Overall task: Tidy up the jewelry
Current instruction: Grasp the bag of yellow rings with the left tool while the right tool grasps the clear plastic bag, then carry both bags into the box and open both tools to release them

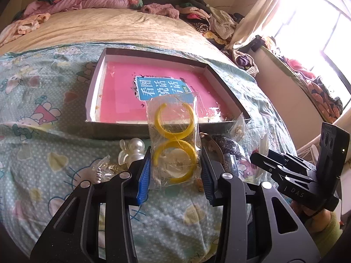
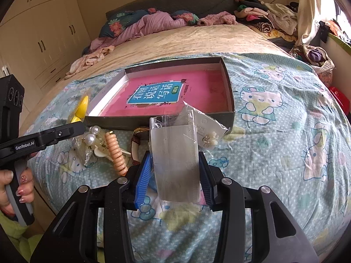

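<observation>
In the left wrist view my left gripper (image 1: 175,171) is shut on a clear bag with two yellow hoop earrings (image 1: 174,142), held just in front of the near wall of a shallow open box (image 1: 96,92). A pink book (image 1: 122,96) lies in the box. In the right wrist view my right gripper (image 2: 175,175) is shut on a clear packet with a grey card (image 2: 175,160), held above the bedspread short of the box (image 2: 153,120). Behind it, a packet of pearl earrings on a white card (image 2: 208,135) leans at the box's near corner.
Loose pieces lie on the Hello Kitty bedspread (image 2: 274,131) in front of the box: a pearl clip (image 2: 92,135), a peach coil hair tie (image 2: 115,153) and a brown bracelet (image 2: 136,144). Piled clothes (image 2: 263,15) cover the bed's far end. A hand (image 2: 19,188) grips the left tool.
</observation>
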The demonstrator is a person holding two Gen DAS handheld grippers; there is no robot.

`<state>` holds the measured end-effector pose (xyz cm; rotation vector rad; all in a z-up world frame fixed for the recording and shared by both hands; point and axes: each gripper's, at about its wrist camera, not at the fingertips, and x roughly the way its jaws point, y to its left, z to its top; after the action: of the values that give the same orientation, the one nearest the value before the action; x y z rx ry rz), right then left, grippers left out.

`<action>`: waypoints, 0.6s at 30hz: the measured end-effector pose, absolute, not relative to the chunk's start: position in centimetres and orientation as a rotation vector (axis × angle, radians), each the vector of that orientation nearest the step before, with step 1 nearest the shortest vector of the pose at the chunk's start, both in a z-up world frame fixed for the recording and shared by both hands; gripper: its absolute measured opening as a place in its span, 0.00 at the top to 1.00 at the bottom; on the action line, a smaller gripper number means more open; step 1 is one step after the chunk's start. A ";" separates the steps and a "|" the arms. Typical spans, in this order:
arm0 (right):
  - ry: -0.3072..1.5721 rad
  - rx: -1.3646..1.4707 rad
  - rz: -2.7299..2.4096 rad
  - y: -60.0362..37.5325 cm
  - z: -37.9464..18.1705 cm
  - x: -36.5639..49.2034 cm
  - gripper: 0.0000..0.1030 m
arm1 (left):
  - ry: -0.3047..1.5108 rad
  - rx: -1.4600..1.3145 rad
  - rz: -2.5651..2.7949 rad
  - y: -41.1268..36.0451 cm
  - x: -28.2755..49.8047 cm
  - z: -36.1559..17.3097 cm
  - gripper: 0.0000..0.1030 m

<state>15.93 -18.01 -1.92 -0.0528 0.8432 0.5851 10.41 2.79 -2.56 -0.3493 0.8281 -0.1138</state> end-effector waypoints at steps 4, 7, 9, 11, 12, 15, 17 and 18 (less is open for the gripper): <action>0.807 -0.054 0.578 -18.1 -0.4 16.5 0.61 | 0.806 -0.348 -0.082 3.8 11.3 -1.8 0.69; 0.786 -0.045 0.572 -18.2 0.6 17.2 0.61 | 0.787 -0.351 -0.057 4.9 11.9 -1.4 0.69; 0.776 -0.038 0.572 -18.1 1.3 17.8 0.61 | 0.776 -0.355 -0.040 5.5 12.4 -1.2 0.69; 0.762 -0.035 0.568 -18.0 1.8 18.4 0.61 | 0.765 -0.360 -0.026 6.3 12.7 -1.0 0.69; 0.757 -0.032 0.568 -17.9 2.1 18.7 0.61 | 0.761 -0.361 -0.019 6.6 12.9 -1.0 0.69; 0.740 -0.018 0.564 -17.7 2.9 19.6 0.61 | 0.745 -0.374 -0.001 7.5 13.3 -0.9 0.69; 0.729 -0.005 0.563 -17.6 3.3 20.4 0.61 | 0.739 -0.379 0.012 8.0 13.8 -0.8 0.69; 0.724 0.001 0.563 -17.4 3.5 20.8 0.61 | 0.738 -0.384 0.015 8.2 14.1 -0.8 0.69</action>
<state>20.76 -17.44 3.55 0.0011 0.7238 0.5632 14.13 8.23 -0.77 -0.3839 0.7377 0.0153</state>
